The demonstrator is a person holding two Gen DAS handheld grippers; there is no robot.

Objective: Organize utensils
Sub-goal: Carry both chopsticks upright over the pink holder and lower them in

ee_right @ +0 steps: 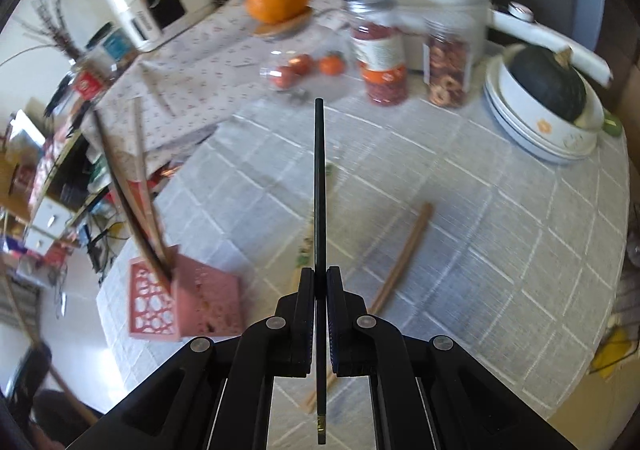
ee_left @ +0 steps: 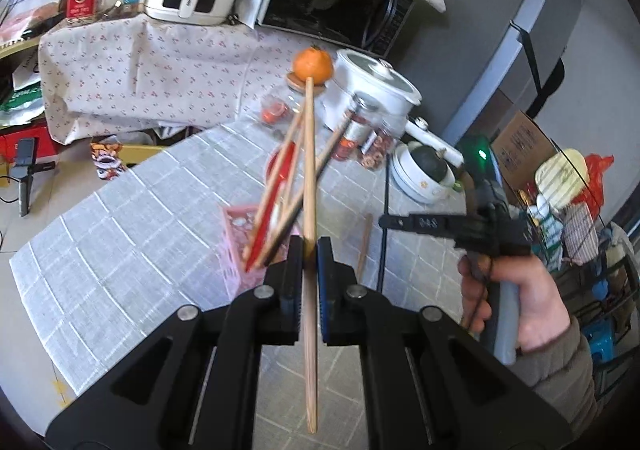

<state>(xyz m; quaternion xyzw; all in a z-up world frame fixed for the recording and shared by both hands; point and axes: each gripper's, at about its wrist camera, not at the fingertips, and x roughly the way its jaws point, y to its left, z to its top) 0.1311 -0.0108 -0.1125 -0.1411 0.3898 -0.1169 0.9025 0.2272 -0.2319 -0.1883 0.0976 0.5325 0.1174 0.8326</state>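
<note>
Between the left gripper's (ee_left: 309,250) jaws sits 1 pale chopstick (ee_left: 309,178), clamped tight. Right gripper (ee_right: 320,282) is clamped on a dark chopstick (ee_right: 319,186). Nearby stands the pink holder (ee_right: 188,298), already crowded; a long stick could bump those sticks or tip it.

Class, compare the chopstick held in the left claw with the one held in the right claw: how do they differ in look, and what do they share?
1. Colour: the left claw holds a pale wooden chopstick; the right claw holds a black chopstick.
2. Thickness: the wooden one looks thicker; the black one looks slimmer.
3. End detail: the black one carries a small gold band near its near end; the wooden one is plain.

Shared: each is clamped partway along in a shut claw, pointing forward above the table.
</note>
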